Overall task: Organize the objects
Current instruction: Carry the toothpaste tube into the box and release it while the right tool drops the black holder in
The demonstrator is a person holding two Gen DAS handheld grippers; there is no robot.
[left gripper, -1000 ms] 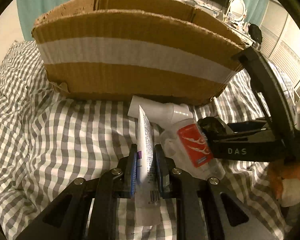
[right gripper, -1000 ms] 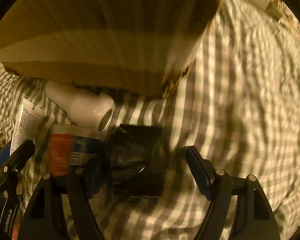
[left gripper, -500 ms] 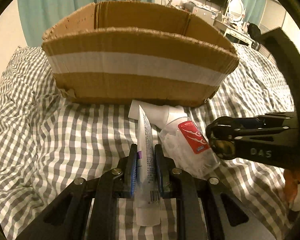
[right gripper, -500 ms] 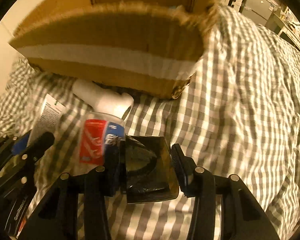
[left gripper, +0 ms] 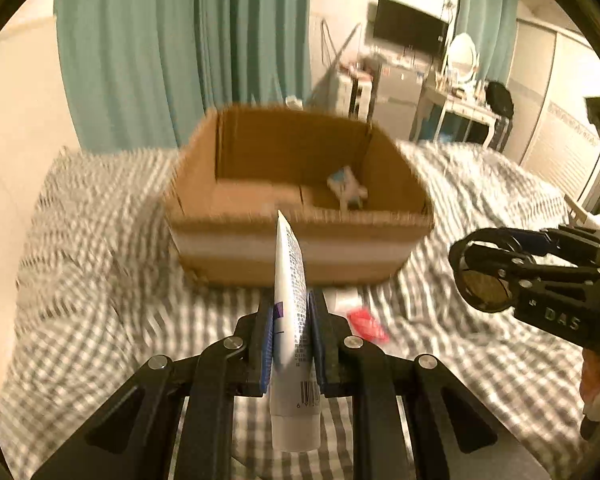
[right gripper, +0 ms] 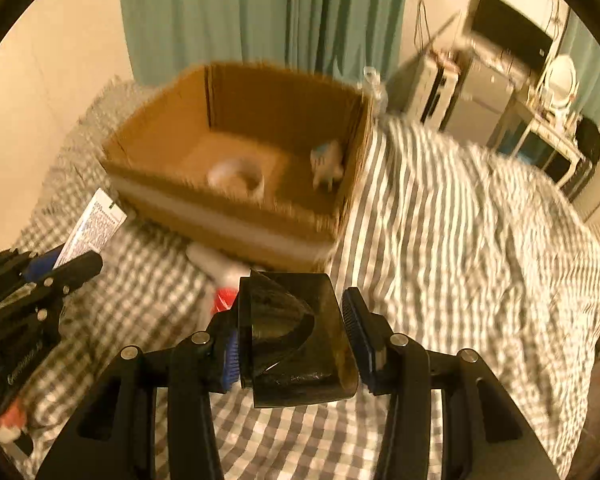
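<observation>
My left gripper (left gripper: 289, 312) is shut on a white tube (left gripper: 290, 304), held upright in the air in front of the cardboard box (left gripper: 300, 236). My right gripper (right gripper: 292, 320) is shut on a dark, translucent container (right gripper: 292, 332), also lifted in front of the box (right gripper: 236, 216). The right gripper shows in the left wrist view (left gripper: 500, 276); the left gripper with the tube shows in the right wrist view (right gripper: 40, 276). Inside the box lie a small white and blue object (right gripper: 327, 162) and a white roll (right gripper: 238, 176).
A clear bottle with a red label (left gripper: 366, 322) and a white bottle (right gripper: 220, 264) lie on the checked bedspread (right gripper: 460, 220) against the box's front wall. Teal curtains, a TV and a dresser stand behind the bed.
Both grippers have risen well above the bed with their objects, so the box's inside now shows. The right gripper closed on the dark container.
</observation>
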